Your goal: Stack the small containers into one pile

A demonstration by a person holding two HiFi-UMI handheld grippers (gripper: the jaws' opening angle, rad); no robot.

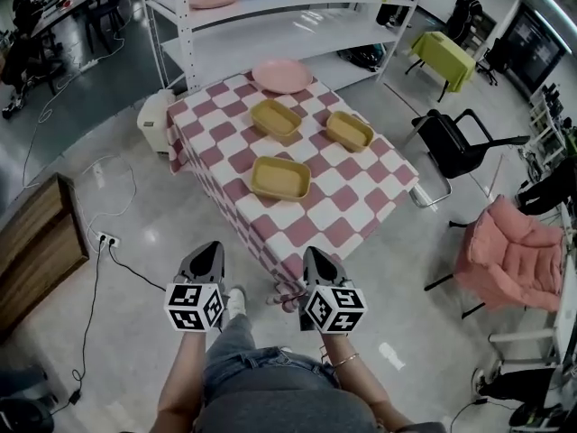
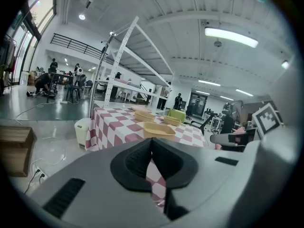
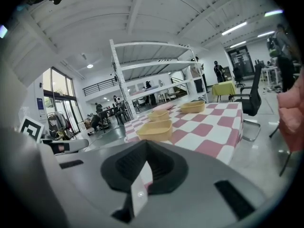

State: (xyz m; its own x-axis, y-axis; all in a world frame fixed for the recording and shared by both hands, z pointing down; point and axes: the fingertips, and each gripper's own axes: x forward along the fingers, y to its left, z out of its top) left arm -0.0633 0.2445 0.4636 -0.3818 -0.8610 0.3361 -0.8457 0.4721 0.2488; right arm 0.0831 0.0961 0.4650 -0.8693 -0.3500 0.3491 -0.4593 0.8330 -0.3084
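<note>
The left gripper [image 1: 210, 249] is hanging low in front of the person with its jaws pressed together and nothing between them, as the left gripper view is showing. The right gripper [image 1: 312, 254] is hanging just beside it, level with it, its jaws likewise closed on nothing. Both are pointing toward the table [image 1: 361, 197], which is wearing a red-and-white checked cloth, and both are staying well short of its near edge, over bare floor.

Three small yellow containers are sitting apart on the cloth, none stacked. The nearest container [image 1: 280, 178] is lying ahead of the two grippers and roughly between their lines of aim, near the middle of the table. The far-left container [image 1: 276, 118] is resting beyond it. The far-right container [image 1: 350, 131] is sitting off to the right of that one, closer to the right gripper's side. In both gripper views the nearest container is showing just above the closed jaws, with the other two behind it.

A pink plate [image 1: 282, 76] is lying at the table's far edge, past all three containers. A black chair [image 1: 455, 142] is standing to the right of the table.
</note>
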